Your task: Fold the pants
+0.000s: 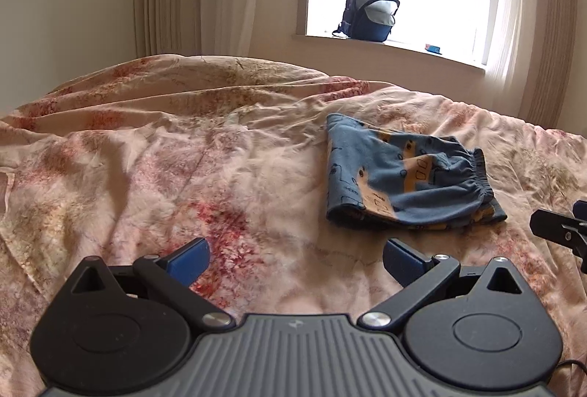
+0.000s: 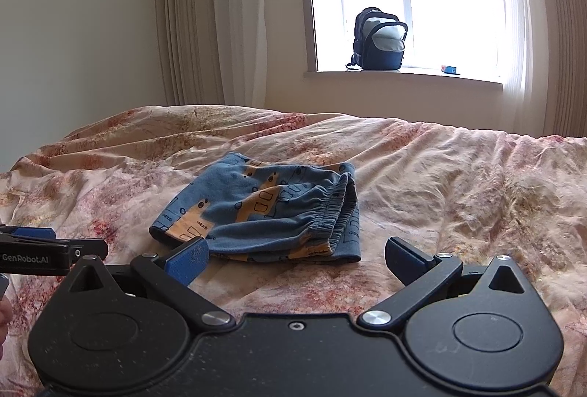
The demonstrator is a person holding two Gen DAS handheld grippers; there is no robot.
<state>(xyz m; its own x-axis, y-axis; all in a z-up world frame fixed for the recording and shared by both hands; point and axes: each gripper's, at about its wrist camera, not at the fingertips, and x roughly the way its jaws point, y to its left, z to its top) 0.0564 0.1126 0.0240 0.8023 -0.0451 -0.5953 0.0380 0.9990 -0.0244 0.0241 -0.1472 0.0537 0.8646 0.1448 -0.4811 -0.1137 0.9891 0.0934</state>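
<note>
The pants (image 1: pixel 407 177) are small, blue with orange patches and dark line drawings. They lie folded into a compact bundle on the bed, with the elastic waistband on the right side. In the right wrist view the pants (image 2: pixel 264 210) lie just beyond the fingers. My left gripper (image 1: pixel 296 257) is open and empty, above the bedspread to the near left of the pants. My right gripper (image 2: pixel 297 259) is open and empty, right in front of the bundle's near edge. Each gripper shows at the edge of the other's view.
The bed is covered by a wrinkled pink floral bedspread (image 1: pixel 165 158), also seen in the right wrist view (image 2: pixel 458 177). A dark blue backpack (image 1: pixel 368 12) stands on the windowsill behind the bed. Curtains (image 2: pixel 212 12) hang beside the window.
</note>
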